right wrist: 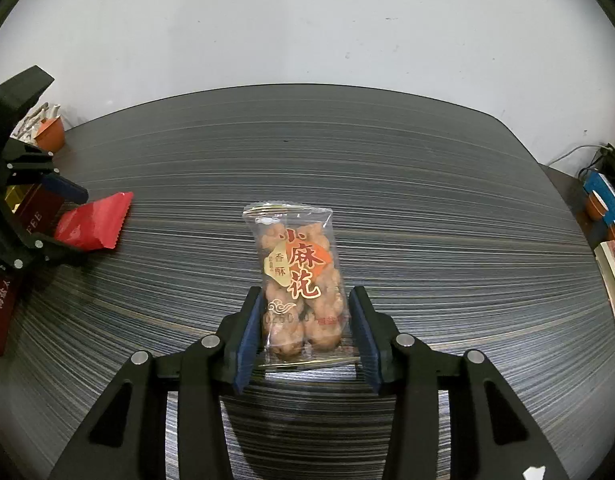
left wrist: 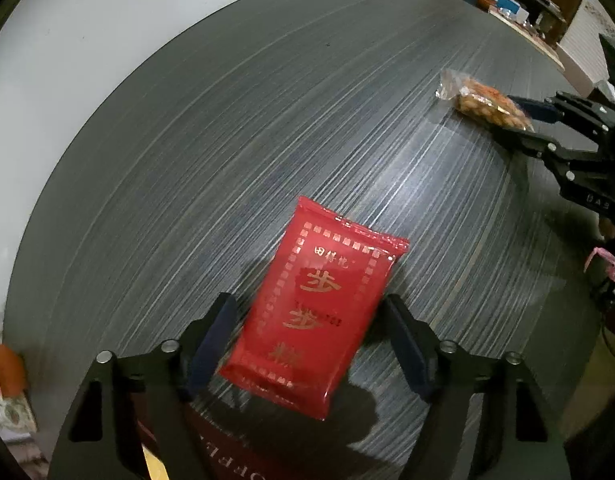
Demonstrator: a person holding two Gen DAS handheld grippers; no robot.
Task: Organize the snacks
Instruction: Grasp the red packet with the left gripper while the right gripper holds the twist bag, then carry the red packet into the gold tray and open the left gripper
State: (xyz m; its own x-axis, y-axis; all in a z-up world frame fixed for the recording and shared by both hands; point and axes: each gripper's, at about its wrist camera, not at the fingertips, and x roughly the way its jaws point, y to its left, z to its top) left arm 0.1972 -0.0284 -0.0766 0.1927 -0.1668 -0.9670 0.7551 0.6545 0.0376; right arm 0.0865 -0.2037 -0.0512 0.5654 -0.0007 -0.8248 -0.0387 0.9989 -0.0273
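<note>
- Looking down the left wrist view, we see the left gripper at bottom centre, jaws spread wide on either side of the red snack packet; gaps show between both pads and the packet, so nothing is clamped.
- We note the red packet lies flat on the dark striped table, lower centre of frame, gold characters facing up, its near corner overlapping a dark red box at the bottom edge.
- At upper right we spot the right gripper with the clear bag of fried dough twists between its fingers.
- Far upper right is shelf clutter, too small to sort out.
- Switching to the right wrist view, we see the right gripper at bottom centre, jaws narrowed around the lower end of the clear bag of fried dough twists; left pad touches the bag, right pad meets the wrapper edge, so we read it as gripped.
- The bag sits at frame centre on the table.
- At left edge we see the left gripper over the red snack packet, with dark red boxes beside it.
</note>
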